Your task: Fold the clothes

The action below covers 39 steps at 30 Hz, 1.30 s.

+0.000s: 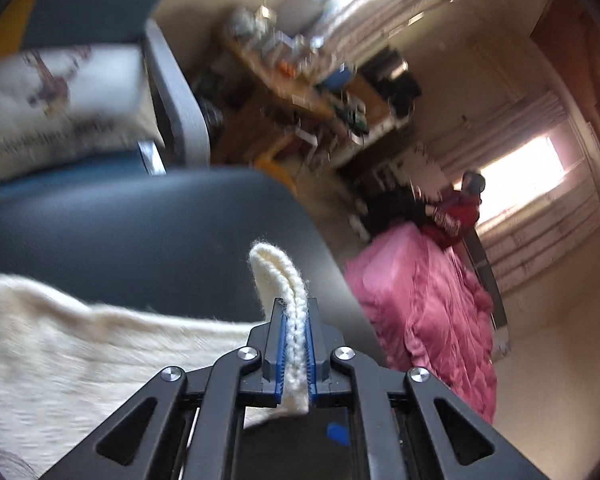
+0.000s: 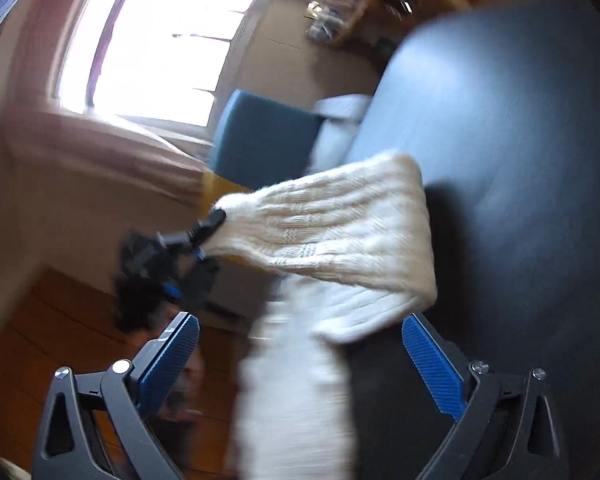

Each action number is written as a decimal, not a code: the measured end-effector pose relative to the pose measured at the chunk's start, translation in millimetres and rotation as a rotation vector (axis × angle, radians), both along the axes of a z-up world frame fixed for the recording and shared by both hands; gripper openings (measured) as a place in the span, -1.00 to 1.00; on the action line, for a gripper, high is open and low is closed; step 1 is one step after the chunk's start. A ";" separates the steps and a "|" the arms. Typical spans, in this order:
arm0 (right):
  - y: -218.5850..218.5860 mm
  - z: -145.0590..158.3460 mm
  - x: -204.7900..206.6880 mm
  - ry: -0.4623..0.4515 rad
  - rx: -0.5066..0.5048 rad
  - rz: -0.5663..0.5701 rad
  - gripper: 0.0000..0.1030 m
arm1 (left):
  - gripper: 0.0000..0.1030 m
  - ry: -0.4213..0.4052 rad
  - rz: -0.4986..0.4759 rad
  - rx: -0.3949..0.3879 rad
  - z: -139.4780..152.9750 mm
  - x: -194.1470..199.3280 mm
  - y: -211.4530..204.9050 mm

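Note:
A cream knitted sweater [image 2: 340, 224] hangs over the edge of a dark round table [image 2: 500, 140]. My left gripper [image 1: 296, 308] is shut on a folded edge of the sweater [image 1: 276, 276], which sticks up between its blue pads; the rest of the knit [image 1: 80, 352] trails down to the left. The right wrist view shows that same left gripper [image 2: 214, 220] lifting a corner of the sweater off the table's left side. My right gripper [image 2: 300, 328] stands wide open, with a hanging part of the sweater [image 2: 296, 392] between its fingers and no pad pressing on it.
A blue chair [image 2: 260, 140] stands beyond the table. A printed cushion [image 1: 60, 100] rests on a chair with a grey arm [image 1: 176, 96]. A pink quilt [image 1: 428, 312] is heaped at the right, a cluttered shelf [image 1: 300, 80] behind. A bright window [image 2: 160, 40] and wooden floor [image 2: 60, 320] lie left.

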State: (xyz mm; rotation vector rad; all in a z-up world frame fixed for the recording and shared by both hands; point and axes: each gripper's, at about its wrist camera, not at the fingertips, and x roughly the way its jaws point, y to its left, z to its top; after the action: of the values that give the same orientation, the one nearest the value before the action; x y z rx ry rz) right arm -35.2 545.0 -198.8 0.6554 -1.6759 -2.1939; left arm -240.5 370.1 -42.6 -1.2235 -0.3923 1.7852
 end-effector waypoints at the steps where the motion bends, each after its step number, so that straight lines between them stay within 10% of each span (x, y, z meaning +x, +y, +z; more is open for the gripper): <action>1: -4.8 -4.0 -2.0 0.022 -0.083 0.004 1.00 | -0.87 0.010 0.018 0.010 8.7 -3.2 -11.4; 11: -93.6 -40.6 -73.8 0.038 -0.498 0.003 1.00 | -0.87 0.124 0.186 0.137 80.8 -9.2 -134.1; 20: -126.9 -65.9 -117.3 -0.111 -0.480 -0.056 1.00 | -1.00 0.166 0.359 0.231 106.9 -12.1 -274.3; 24: -129.7 -60.5 -119.0 -0.118 -0.422 -0.057 1.00 | -0.93 0.118 0.343 0.134 74.0 -18.9 -303.5; 31: -139.5 -49.9 -127.0 -0.162 -0.263 0.033 1.00 | -0.53 -0.220 0.295 -0.090 -79.1 -31.3 -295.3; 39: -150.3 -47.6 -135.4 -0.208 -0.130 0.128 1.00 | -0.21 -0.337 0.309 -0.071 -139.0 -50.5 -283.0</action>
State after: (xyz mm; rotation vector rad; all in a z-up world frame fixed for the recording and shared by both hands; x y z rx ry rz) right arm -170.6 394.7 -246.3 0.9550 -1.8035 -1.9671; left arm -291.0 87.1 -181.6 -1.5894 -0.7503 1.8611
